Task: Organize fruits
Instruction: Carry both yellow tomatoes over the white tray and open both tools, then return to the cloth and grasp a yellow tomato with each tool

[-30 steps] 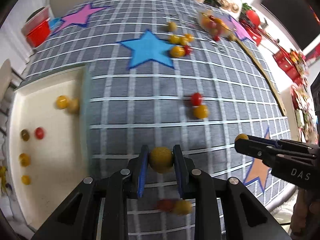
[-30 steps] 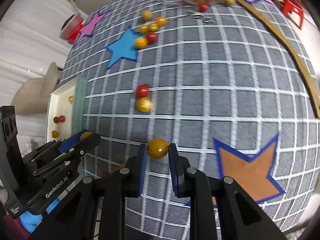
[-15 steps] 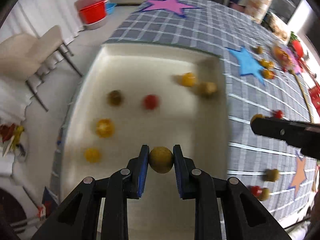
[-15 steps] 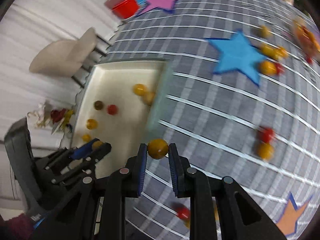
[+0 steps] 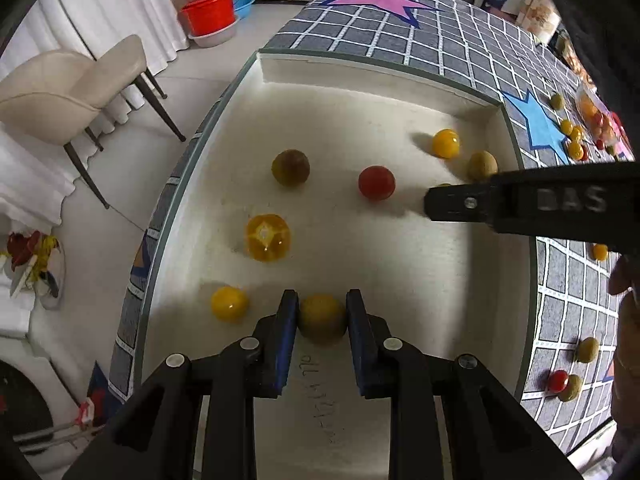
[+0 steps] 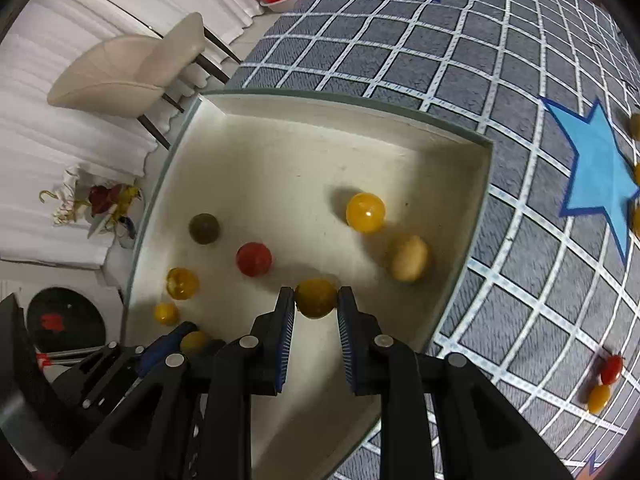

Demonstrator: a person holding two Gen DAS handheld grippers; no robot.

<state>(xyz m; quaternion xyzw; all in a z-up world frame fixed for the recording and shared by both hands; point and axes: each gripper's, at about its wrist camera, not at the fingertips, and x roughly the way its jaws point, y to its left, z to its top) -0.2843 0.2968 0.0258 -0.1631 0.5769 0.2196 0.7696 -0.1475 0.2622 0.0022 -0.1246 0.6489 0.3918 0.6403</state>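
Left wrist view, far left of frame: beige chair (image 5: 76,92) on the floor, red tub (image 5: 208,14) behind it at upper left. Centre: shallow white tray (image 5: 360,76) sitting on the grey grid cloth (image 5: 460,40). Loose fruits on the tray floor, left to right — small yellow fruit (image 5: 229,303) low left, translucent orange fruit (image 5: 267,237) above it, dark olive fruit (image 5: 291,167) higher, red fruit (image 5: 376,183) mid-frame, bright yellow fruit (image 5: 446,143) and tan fruit (image 5: 482,165) close together near the tray's right wall. Bottom centre: left gripper (image 5: 322,316) pinching a dull yellow fruit (image 5: 322,319) between its blue pads, over the tray's near end; whether the fruit touches the floor cannot be told. Right side: right gripper (image 5: 434,200) reaches in over the tray from the right edge of frame, seen side-on, tip just right of the red fruit. Further right, more fruits scattered on the cloth by the blue star (image 5: 538,124). Right wrist view, lower left: left gripper with its fruit, low at the tray's near-left end. Centre bottom: right gripper's blue pads pressed on an amber fruit (image 6: 315,298) — held above the tray floor, between the red fruit and the tan one. Lower right: a red and an orange fruit (image 6: 599,398) touching on the cloth.
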